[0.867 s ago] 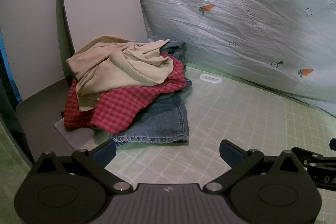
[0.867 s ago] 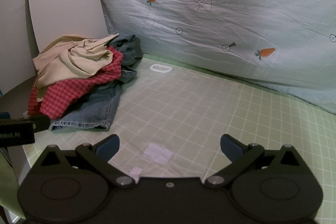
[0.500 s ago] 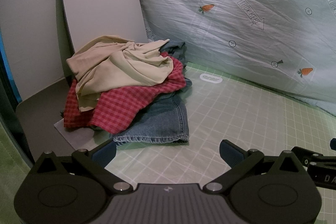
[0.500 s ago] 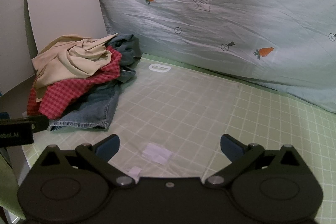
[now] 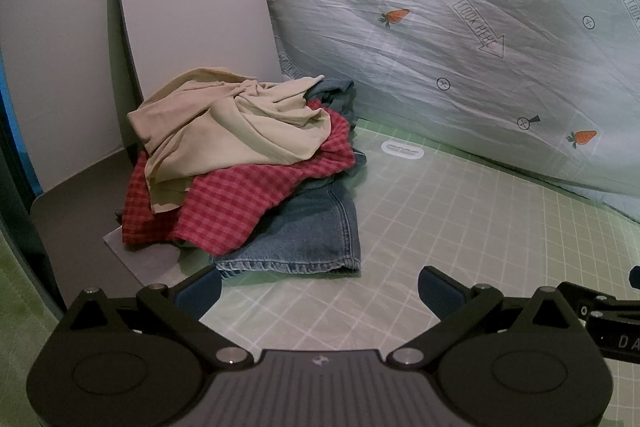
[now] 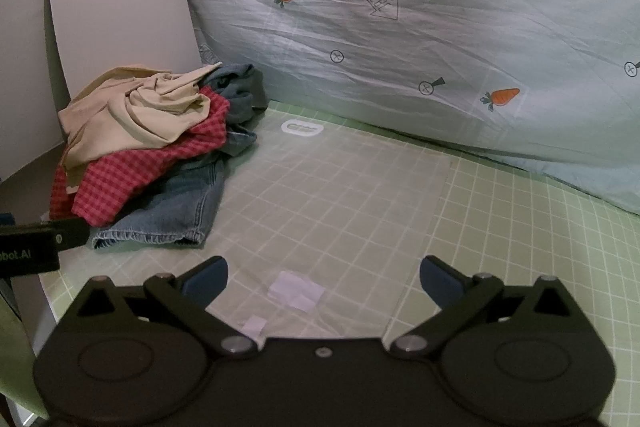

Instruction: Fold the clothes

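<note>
- Our left gripper is spread wide and empty; the clothes pile lies just beyond its left finger.
- Our right gripper gapes empty, the pile well off to its left.

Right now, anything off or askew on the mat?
Nothing damaged or spilled. The beige top, red checked shirt and jeans lie in a crumpled unfolded heap, partly off the green grid mat onto the chair seat.

Green gridded mat carries a heaped clothes pile.
</note>
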Motion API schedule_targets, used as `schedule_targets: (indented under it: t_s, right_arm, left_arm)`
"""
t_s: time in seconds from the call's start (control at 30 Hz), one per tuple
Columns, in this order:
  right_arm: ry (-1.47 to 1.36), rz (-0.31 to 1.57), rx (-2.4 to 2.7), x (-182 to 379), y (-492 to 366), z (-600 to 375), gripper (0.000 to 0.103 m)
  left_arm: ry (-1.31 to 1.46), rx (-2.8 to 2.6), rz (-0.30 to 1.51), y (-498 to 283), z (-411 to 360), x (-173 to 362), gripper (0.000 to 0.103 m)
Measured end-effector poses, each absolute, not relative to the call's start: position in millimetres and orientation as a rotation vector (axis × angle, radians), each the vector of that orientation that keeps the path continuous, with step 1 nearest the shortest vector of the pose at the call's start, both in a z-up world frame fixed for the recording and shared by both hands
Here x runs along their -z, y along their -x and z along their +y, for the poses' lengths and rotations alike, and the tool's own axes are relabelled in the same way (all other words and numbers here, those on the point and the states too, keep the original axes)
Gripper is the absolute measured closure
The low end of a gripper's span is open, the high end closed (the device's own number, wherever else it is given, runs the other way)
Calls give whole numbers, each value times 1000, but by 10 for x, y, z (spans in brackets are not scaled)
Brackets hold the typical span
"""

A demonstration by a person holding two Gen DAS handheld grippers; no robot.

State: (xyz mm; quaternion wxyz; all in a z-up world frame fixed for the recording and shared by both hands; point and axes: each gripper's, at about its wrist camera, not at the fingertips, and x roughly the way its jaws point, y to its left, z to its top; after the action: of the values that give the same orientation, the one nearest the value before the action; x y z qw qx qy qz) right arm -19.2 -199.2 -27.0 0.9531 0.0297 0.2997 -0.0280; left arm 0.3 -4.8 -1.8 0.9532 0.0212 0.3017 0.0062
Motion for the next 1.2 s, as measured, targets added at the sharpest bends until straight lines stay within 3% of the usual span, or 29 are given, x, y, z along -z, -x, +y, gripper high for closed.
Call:
schedule_targets:
  t_s: [1.2]
  right_arm:
    - [-60, 620, 72, 297, 96, -1949, 0]
  left_arm:
    - [-53, -9, 626, -91, -20, 56, 0]
